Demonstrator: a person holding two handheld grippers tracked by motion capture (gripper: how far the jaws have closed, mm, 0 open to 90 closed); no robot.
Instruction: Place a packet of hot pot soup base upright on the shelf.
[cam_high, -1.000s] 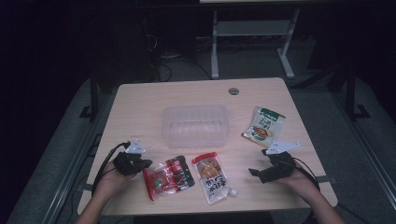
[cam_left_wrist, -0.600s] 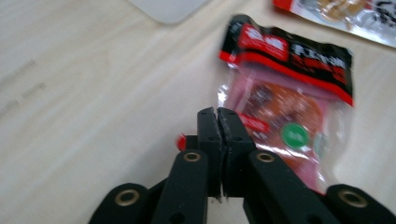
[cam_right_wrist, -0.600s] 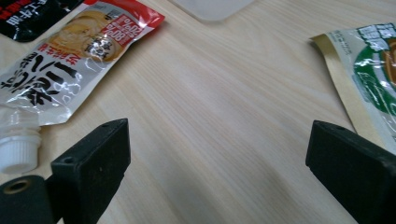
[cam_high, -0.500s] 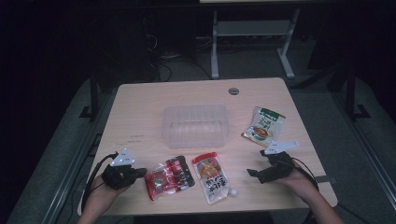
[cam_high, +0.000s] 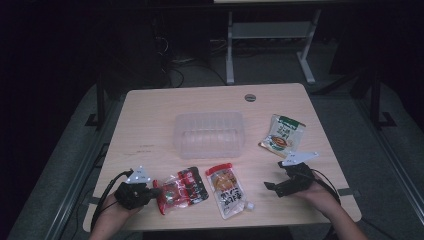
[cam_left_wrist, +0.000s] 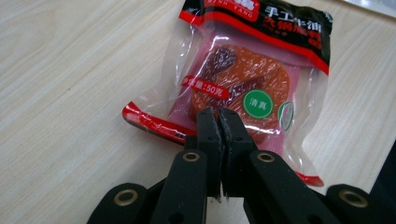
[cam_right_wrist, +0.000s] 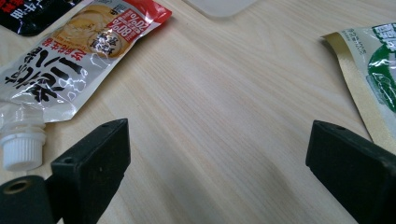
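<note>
While the left tongs (cam_left_wrist: 218, 114) sit pinched together on the near edge of the red-and-black packet (cam_left_wrist: 243, 74), which lies flat on the desk (cam_high: 150, 125) just in front of the clear tub (cam_high: 209, 134) and to its left, the grasp looks made and the lift not yet begun. Right of the packet lies the spouted pouch (cam_high: 229, 189); further right the right tongs (cam_right_wrist: 219, 154) rest spread wide over bare wood, short of the green sachet (cam_high: 283, 133). Next, I judge, comes raising the packet toward the tub without losing the thin edge.
</note>
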